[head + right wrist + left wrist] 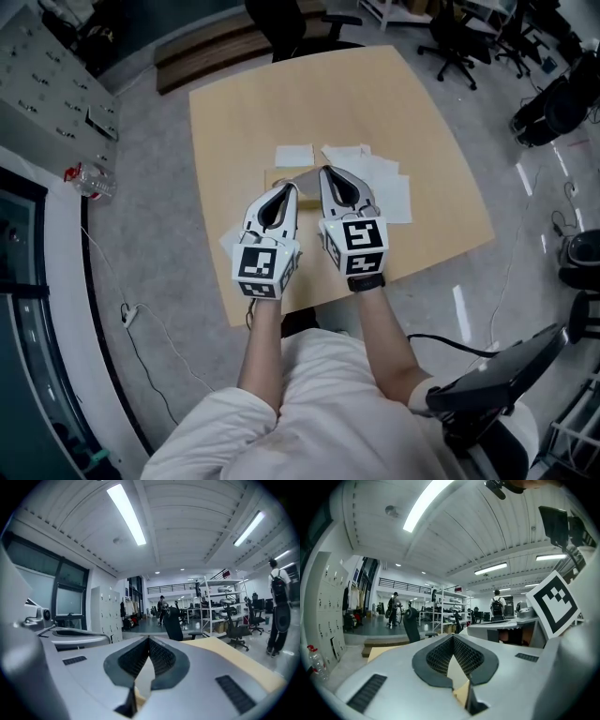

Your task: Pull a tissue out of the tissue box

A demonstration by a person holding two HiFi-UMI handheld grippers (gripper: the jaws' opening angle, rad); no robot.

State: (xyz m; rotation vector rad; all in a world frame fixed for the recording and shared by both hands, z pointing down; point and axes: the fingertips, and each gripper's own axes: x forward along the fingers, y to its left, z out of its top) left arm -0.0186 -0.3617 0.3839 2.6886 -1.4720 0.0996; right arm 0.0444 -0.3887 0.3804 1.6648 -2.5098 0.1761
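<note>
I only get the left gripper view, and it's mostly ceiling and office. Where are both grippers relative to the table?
Observer: The head view shows them side by side over the near half of the table, with the left gripper and right gripper pointing away from the person.
Operator: Any tissues lying out?
Observer: Several white sheets lie flat just beyond the tips. What may be the tissue box, tan, sits among them.
Operator: Is the right gripper holding one?
Observer: No. The right gripper view shows its jaws closed tip to tip with nothing pinched.
</note>
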